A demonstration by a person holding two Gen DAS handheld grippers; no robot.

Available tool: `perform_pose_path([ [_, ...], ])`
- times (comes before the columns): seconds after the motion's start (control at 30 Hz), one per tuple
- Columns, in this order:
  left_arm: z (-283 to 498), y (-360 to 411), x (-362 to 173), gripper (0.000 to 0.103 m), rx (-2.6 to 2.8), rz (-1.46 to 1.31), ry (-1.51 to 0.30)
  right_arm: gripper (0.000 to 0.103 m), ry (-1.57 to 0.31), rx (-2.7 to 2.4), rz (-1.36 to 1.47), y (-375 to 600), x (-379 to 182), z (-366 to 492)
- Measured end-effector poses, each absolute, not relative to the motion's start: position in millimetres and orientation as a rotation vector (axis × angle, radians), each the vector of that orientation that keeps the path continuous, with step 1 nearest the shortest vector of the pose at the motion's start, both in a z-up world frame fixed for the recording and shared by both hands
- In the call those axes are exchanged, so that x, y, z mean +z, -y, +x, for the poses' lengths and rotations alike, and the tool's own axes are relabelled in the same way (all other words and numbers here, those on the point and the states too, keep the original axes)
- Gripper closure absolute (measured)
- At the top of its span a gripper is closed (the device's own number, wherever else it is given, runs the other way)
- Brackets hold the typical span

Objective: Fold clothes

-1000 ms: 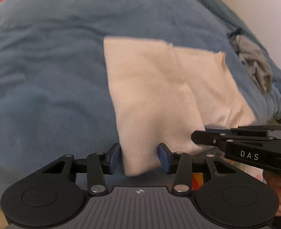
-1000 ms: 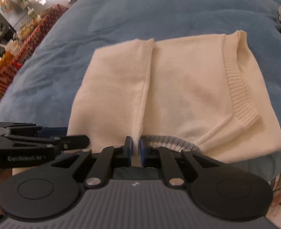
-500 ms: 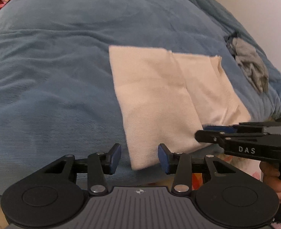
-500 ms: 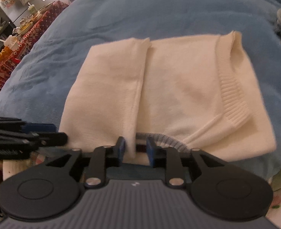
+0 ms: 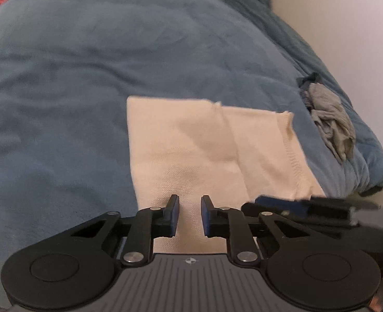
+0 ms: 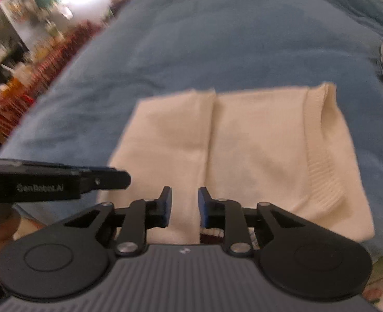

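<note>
Both claws point steeply downward, side by side. The left claw [image 5: 189, 215] is closing, its pads apart; the right claw [image 6: 184, 206] is closing too, pads likewise apart.

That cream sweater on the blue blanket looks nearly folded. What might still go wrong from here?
1. Both grippers, left and right, have jaws closing over the cream sweater's near edge; they may pinch only the top layer, so the fold would slip apart when lifted.
2. The blue blanket is soft, so a jaw could snag it along with the sweater.
</note>
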State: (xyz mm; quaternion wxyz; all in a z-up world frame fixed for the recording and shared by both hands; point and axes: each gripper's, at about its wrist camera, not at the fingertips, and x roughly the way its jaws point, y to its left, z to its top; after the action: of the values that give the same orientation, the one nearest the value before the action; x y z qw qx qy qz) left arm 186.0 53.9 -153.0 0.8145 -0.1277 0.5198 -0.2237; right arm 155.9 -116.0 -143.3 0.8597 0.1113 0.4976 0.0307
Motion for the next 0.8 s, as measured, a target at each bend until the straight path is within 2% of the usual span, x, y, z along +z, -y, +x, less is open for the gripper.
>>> perform_pose_path([
  [0.27,174.8,-53.2,-169.7,0.091,-0.451,-0.27,-1.141,0.08,-1.087,0.064,0.301,117.8,-175.5,151.6],
  [0.5,176.6,-51.0,-149.1,0.091,-0.468,-0.258,-1.111,0.082,-1.046,0.079,0.267,113.9,-163.9,146.4],
  [0.8,234.3,-21.8,-164.1,0.093,-0.439,-0.184,-1.147,0.083,-1.037,0.065,0.231,105.4,-185.1,145.9],
])
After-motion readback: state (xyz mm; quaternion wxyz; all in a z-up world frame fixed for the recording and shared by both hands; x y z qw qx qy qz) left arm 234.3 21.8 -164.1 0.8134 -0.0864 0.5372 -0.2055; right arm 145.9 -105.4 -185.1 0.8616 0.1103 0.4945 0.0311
